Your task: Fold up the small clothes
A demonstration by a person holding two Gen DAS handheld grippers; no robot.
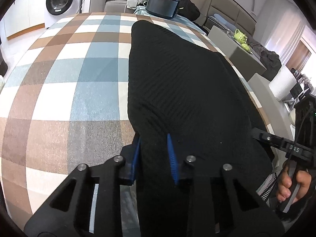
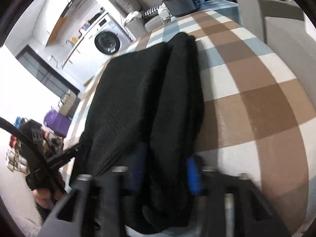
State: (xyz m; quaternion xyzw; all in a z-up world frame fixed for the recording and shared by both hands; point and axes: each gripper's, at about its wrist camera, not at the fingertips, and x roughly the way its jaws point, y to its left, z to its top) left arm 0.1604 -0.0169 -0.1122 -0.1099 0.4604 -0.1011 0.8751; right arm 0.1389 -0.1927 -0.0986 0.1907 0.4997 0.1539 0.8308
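A black ribbed knit garment [image 1: 183,83] lies stretched lengthwise on the checked tablecloth [image 1: 65,90]. My left gripper [image 1: 154,148] is shut on its near edge, the cloth bunched between the blue pads [image 1: 171,156]. In the right wrist view the same garment [image 2: 138,102] shows a raised fold along its right side. My right gripper [image 2: 165,167] is shut on the near end of that fold, blue pads [image 2: 192,175] on either side. The right gripper's body shows at the left wrist view's right edge.
A dark round appliance [image 1: 163,5] stands at the table's far end, black cloth behind it. A washing machine [image 1: 60,0] stands back left. A grey box [image 1: 235,45] with green mugs and a paper roll [image 1: 282,84] are beyond the right table edge.
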